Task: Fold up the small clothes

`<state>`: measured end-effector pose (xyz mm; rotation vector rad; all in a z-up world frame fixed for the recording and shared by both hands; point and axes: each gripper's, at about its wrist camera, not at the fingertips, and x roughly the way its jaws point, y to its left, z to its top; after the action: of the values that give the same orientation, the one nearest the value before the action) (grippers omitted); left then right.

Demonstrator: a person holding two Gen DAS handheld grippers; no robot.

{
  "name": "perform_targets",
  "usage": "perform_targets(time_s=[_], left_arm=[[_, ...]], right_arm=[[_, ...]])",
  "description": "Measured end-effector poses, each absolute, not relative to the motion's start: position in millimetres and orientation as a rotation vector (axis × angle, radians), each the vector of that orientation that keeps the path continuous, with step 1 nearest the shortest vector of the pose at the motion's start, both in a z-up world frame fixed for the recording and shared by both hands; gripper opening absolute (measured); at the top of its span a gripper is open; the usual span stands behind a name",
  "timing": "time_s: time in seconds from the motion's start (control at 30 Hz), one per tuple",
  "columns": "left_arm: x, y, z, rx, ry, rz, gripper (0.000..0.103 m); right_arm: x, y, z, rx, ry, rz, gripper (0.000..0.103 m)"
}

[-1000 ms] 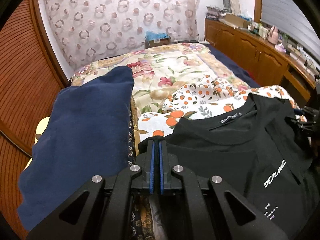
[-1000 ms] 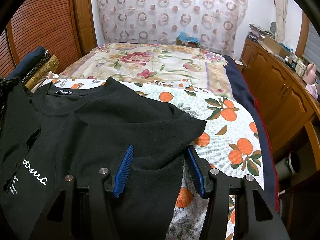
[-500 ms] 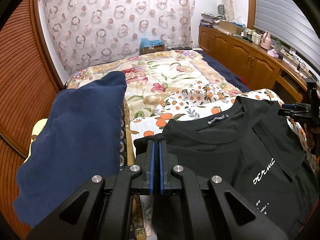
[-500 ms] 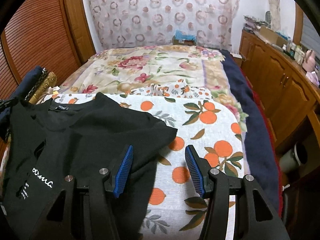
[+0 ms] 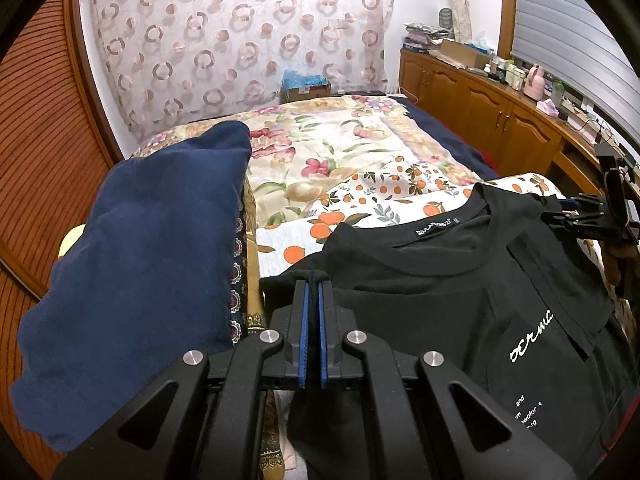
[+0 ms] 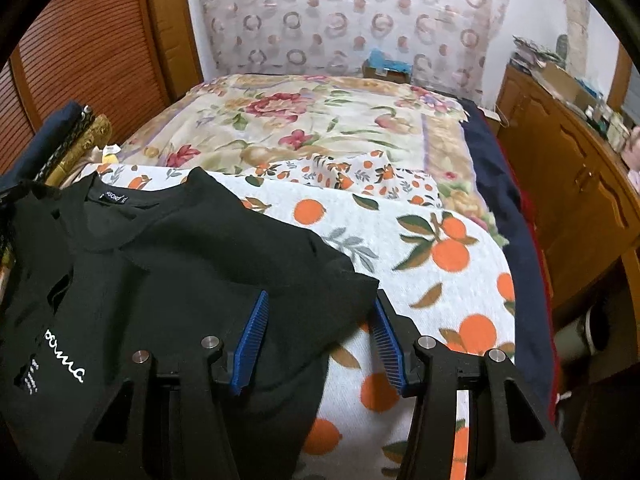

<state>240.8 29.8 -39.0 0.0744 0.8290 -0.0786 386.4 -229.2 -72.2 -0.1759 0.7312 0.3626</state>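
The left gripper has its blue-padded jaws pressed together on a pinch of the black cotton T-shirt, gripping the edge of one sleeve so that a small fold of black cloth pokes up just past the fingertips. From there the shirt spreads away to the gripper's right, its round neckline and a small woven collar label ahead and white script lettering on the chest nearer the camera. Directly to this gripper's left lies a bulky navy-blue folded cloth, with a strip of gold patterned fabric between it and the shirt. The right gripper stands about half open; the other black sleeve's corner lies between its blue pads without being pressed, the cloth resting against the left pad and reaching to the tip of the right one. Under and ahead of both grippers lies a white bedsheet printed with oranges and green leaves, and beyond it a cream floral quilt covers the bed. To the right gripper's right runs a row of brown wooden cabinets, and far ahead hangs a sheer curtain with ring patterns.
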Motion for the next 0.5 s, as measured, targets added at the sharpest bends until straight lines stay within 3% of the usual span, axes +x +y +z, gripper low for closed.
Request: perform_targets(time_s=[0.3,0.4,0.43,0.5], left_arm=[[240.5,30.0,-43.1,0.071,0.831,-0.083,0.005],[236.9,27.3,-43.2,0.068,0.823,-0.102,0.005],[235.7,25.8,-41.8,0.070,0.818,-0.106,0.005],[231.4,22.2,-37.4,0.069,0.806,-0.118,0.005]], right_arm=[[390.8,-225.0,-78.8,-0.184,0.660,0.375,0.052],[389.6,-223.3,-78.5,-0.193,0.651,0.396,0.031],[389.2,-222.0,-78.5,-0.194,0.651,0.409,0.018],[386.4,-220.9,-77.5,-0.202,0.648,0.417,0.011]])
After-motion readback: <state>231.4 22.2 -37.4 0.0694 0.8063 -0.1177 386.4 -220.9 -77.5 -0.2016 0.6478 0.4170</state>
